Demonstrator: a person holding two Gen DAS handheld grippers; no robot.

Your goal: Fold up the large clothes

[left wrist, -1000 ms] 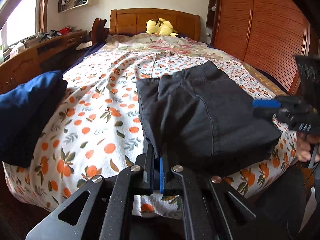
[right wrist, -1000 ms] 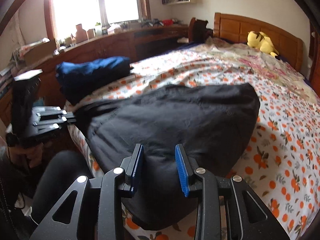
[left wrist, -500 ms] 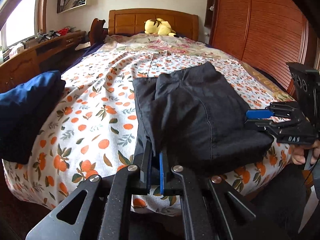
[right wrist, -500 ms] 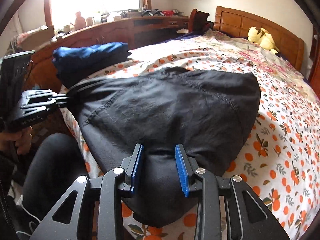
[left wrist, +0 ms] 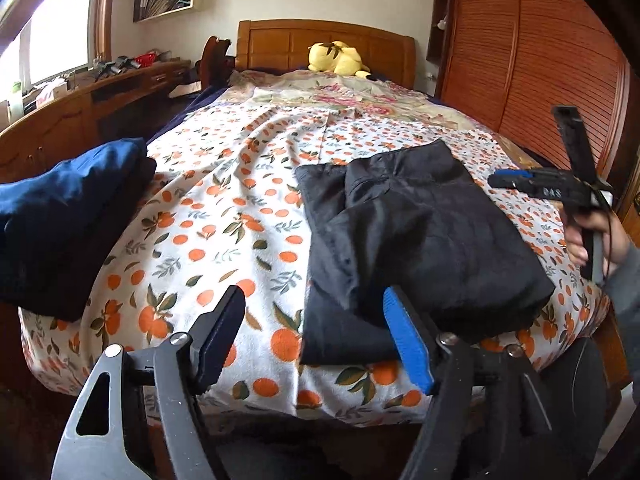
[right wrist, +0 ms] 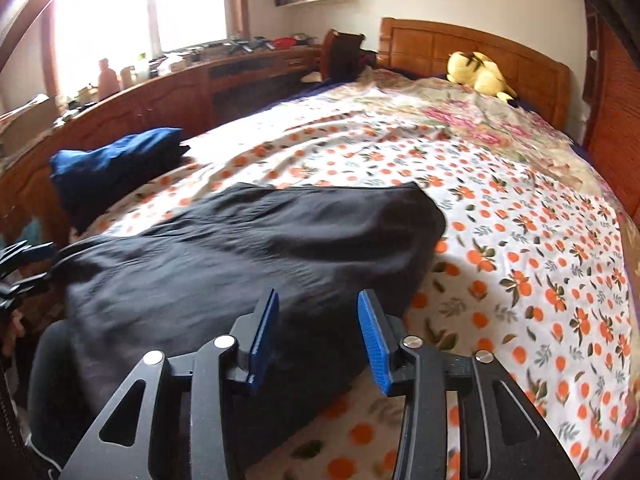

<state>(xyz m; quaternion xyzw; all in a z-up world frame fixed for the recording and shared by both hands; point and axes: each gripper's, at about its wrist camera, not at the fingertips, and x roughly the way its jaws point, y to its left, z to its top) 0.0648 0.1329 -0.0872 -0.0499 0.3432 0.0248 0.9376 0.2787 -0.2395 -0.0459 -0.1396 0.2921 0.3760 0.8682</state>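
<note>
Left gripper (left wrist: 316,336) gaping, right gripper (right wrist: 318,336) parted — above black garment (left wrist: 420,236).

Matt black cloth garment (left wrist: 420,240) on printed cotton-like bedsheet (left wrist: 224,216), glossy wood headboard (left wrist: 280,42).

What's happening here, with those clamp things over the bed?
A person is folding clothes with a hand-held two-finger tool in each hand. A black folded garment lies near the foot of the bed with the orange-print sheet. The left tool is open in front of the garment's near edge, and the right tool is open over it; neither holds anything. A folded blue garment sits at the bed's left corner.
</note>
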